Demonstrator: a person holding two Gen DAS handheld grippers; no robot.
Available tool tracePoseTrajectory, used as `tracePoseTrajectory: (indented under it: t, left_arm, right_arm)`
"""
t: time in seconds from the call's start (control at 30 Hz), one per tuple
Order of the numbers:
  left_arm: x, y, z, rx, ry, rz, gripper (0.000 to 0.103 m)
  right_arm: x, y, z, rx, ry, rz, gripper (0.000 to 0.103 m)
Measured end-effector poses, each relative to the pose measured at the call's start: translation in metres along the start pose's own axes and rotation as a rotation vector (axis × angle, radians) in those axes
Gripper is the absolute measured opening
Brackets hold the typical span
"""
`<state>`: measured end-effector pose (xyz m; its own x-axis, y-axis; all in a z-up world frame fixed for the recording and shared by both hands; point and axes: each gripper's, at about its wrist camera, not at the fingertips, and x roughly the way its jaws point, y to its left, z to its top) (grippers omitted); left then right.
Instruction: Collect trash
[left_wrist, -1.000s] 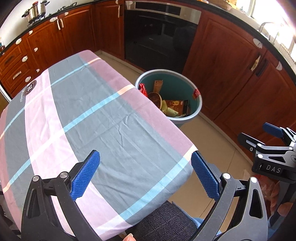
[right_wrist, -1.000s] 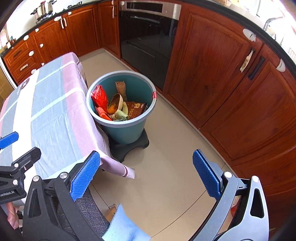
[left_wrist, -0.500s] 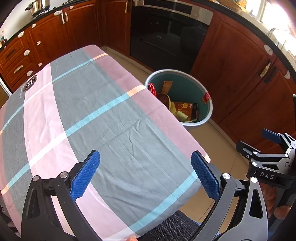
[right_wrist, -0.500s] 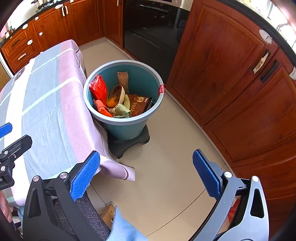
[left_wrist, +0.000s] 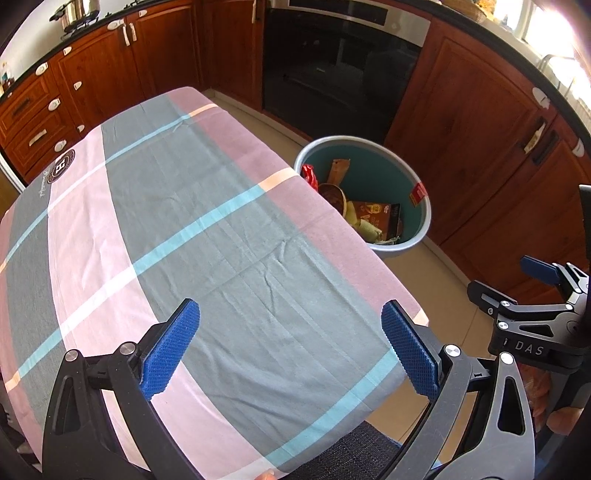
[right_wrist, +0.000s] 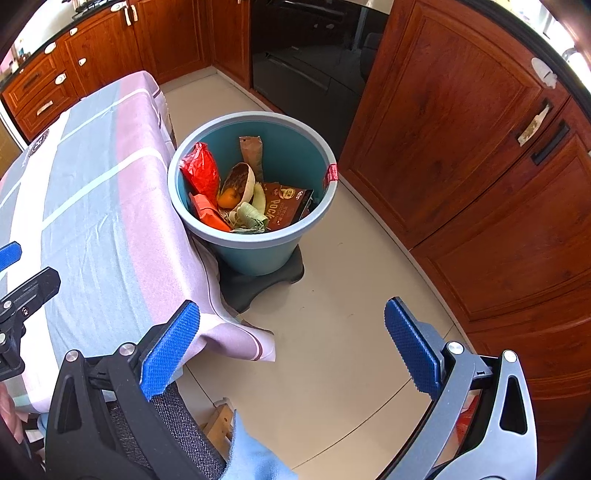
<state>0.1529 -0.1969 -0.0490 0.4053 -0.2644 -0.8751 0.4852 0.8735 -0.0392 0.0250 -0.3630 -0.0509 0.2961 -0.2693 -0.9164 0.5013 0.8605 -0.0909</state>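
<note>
A teal trash bin (right_wrist: 258, 254) stands on the floor by the table's far right corner; it also shows in the left wrist view (left_wrist: 421, 221). Inside lie a red bag (right_wrist: 199, 171), a brown snack box (right_wrist: 284, 206), a bowl-shaped shell (right_wrist: 240, 181), an orange (right_wrist: 228, 197) and peels. My left gripper (left_wrist: 290, 349) is open and empty above the near end of the table (left_wrist: 184, 206), whose striped cloth is bare. My right gripper (right_wrist: 291, 349) is open and empty over the floor, to the right of the table (right_wrist: 96, 206).
Wooden kitchen cabinets (right_wrist: 480, 155) and a black oven (left_wrist: 332, 70) ring the room. The bin sits on a black base (right_wrist: 258, 284). A dark chair seat (left_wrist: 351, 454) lies under the near table edge. Beige floor (right_wrist: 332, 332) stretches between table and cabinets.
Both grippers have drawn nearer and tilted down a little; the table and bin sit lower and larger in both views. Both stay open and empty.
</note>
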Motion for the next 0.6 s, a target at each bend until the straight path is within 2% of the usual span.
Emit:
tracePoseTrajectory:
  t: [0.6]
  left_arm:
    - [0.0050, 0.0005, -0.0007, 0.003, 0.007, 0.000, 0.099]
  right_arm:
    - [0.0059, 0.0059, 0.0028, -0.001, 0.019, 0.003, 0.096]
